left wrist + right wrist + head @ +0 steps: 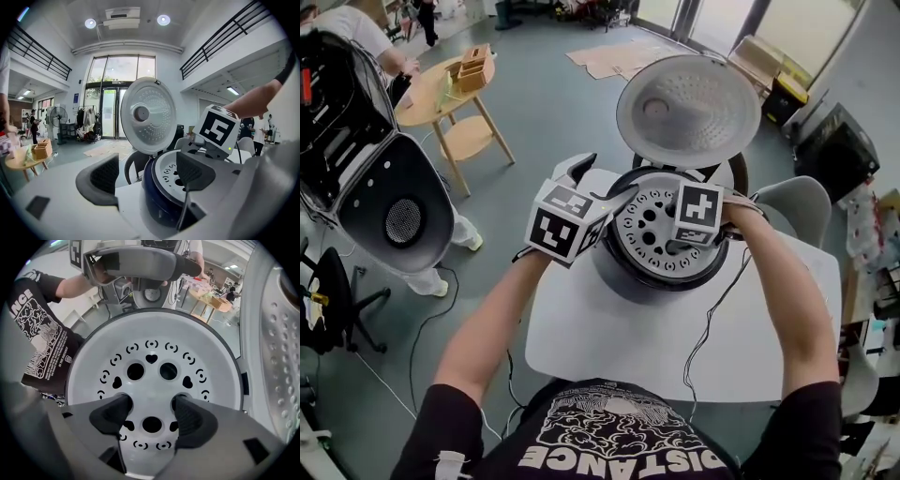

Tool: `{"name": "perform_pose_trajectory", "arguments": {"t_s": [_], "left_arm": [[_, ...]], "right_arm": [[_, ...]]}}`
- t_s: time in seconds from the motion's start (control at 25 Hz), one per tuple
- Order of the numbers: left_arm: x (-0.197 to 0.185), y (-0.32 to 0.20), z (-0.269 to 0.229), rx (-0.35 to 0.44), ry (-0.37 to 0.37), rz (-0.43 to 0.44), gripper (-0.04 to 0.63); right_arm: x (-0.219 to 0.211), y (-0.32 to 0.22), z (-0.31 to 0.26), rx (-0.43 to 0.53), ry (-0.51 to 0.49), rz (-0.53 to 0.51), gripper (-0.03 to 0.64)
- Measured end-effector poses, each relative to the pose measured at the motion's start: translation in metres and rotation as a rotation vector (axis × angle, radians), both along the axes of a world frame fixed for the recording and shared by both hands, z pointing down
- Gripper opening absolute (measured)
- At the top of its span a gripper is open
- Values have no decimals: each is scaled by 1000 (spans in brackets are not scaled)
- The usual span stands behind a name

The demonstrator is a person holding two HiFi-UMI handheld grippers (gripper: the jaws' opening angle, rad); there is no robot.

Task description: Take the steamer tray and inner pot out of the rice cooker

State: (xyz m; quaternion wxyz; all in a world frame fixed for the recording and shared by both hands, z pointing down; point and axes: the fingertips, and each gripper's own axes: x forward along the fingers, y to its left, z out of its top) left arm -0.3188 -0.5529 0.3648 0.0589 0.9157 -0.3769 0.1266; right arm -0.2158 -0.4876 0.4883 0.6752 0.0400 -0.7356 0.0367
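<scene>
A: Why does the right hand-held gripper (pixel 151 412) hang straight down over the rice cooker (pixel 614 277)?

B: Its jaws stand apart at two holes of the steamer tray (pixel 152 341), likely to pinch the strip between. The tray sits in the cooker's mouth.

A: And the left hand-held gripper (pixel 146 177)?

B: Released, straddling the cooker's left rim, probably to steady it. The inner pot, presumably under the tray, does not show.

Bright, even daylight from tall windows (pixel 119 96); fisheye bending at edges, corners vignetted, near surfaces perhaps slightly soft.

Black T-shirt (pixel 619 436), white print, thin cables (pixel 719 309)
</scene>
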Motion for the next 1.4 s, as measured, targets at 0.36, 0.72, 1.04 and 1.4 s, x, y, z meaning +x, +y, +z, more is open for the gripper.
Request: {"name": "perform_pose_trajectory", "arguments": {"t_s": [0.36,0.72,1.04,1.4], "left_arm": [[-9,10,-9,17,23,10,371],[36,34,-50,66,63,66,371],[146,90,-74,94,61,194,371],[286,168,-88,110,57,361,371]], "right_arm": [[-8,3,-30,48,25,15,310],[38,24,-82,111,8,120,308],[140,87,-107,147,-2,270,308],[272,183,-110,148,-2,456,308]]}}
